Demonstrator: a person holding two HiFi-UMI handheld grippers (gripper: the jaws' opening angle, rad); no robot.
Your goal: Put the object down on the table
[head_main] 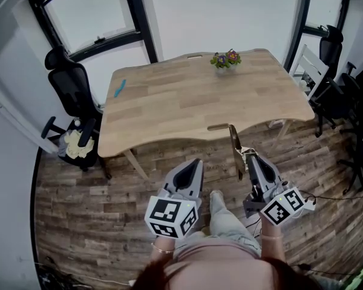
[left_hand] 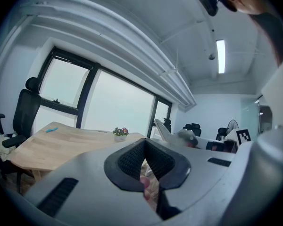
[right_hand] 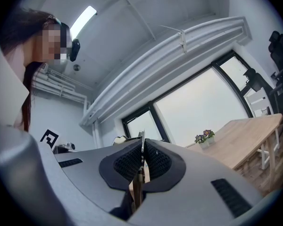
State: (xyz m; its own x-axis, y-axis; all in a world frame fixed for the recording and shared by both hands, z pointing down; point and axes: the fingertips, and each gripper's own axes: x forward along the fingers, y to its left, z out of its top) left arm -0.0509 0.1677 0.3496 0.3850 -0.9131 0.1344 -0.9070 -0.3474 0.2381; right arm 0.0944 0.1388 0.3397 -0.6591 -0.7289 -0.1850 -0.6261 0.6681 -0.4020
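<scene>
My right gripper is shut on a thin flat brownish object that stands upright from its jaws, just short of the near edge of the wooden table. In the right gripper view the object shows edge-on between the pads. My left gripper hangs beside it, lower left, over the floor, with its jaws together and nothing in them. In the left gripper view the pads meet at the tip, with the table ahead to the left.
A small flower pot stands at the table's far edge and a blue item lies near its left end. A black office chair stands left of the table, a white chair and more black chairs stand right.
</scene>
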